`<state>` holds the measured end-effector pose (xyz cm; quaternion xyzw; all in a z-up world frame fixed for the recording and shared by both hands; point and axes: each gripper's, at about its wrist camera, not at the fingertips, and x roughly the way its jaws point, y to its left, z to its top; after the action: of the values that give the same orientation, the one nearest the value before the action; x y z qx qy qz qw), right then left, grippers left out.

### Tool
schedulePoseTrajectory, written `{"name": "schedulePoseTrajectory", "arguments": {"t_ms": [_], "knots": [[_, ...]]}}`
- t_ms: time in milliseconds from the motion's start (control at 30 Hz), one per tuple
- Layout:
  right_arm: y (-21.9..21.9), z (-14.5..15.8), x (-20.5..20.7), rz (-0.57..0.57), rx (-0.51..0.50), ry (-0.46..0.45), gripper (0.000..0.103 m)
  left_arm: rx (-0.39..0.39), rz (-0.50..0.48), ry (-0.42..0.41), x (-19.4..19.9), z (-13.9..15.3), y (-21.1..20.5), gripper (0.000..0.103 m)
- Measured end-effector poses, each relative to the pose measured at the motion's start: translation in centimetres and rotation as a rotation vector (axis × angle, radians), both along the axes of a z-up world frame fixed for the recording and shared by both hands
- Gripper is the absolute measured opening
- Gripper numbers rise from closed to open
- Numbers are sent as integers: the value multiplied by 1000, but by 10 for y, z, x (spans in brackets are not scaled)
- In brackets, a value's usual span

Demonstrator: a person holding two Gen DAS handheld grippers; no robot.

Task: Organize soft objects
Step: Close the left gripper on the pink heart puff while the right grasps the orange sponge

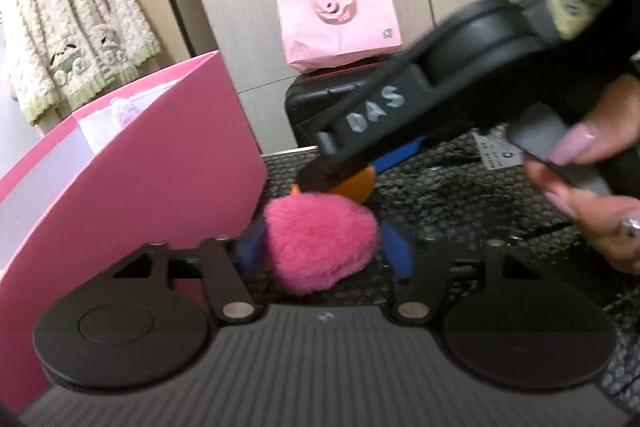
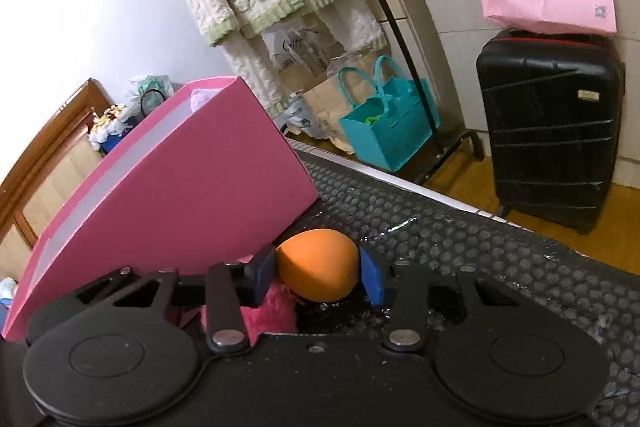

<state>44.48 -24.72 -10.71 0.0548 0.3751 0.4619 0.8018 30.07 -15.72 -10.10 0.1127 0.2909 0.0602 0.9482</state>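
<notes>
Fingers of the left gripper (image 1: 320, 251) stand spread around a fuzzy pink pom-pom (image 1: 320, 243) on the bubbled black tabletop (image 1: 460, 207), beside the pink box (image 1: 160, 167); whether the blue pads touch it is hard to tell. The right gripper (image 2: 318, 277) brackets an orange egg-shaped sponge (image 2: 318, 269) with fingers parted, contact unclear. Box contents are mostly hidden.

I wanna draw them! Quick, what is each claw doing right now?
Left claw: open, one finger on each side of the pink fluffy toy, not squeezing it.
Right claw: open around the orange egg-shaped sponge, gaps on both sides.
</notes>
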Motion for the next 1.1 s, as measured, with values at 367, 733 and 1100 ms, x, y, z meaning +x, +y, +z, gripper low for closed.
{"name": "schedulePoseTrajectory", "arguments": {"t_ms": [367, 733, 1100], "knots": [[-19, 17, -27, -52, -27, -46, 49, -92, -29, -15, -19, 11, 10, 48], [-43, 32, -80, -157, -47, -78, 49, -170, -80, -17, -55, 27, 14, 48], [-55, 39, -146, -279, -58, -136, 49, -288, -172, 17, -96, 39, 30, 48]]}}
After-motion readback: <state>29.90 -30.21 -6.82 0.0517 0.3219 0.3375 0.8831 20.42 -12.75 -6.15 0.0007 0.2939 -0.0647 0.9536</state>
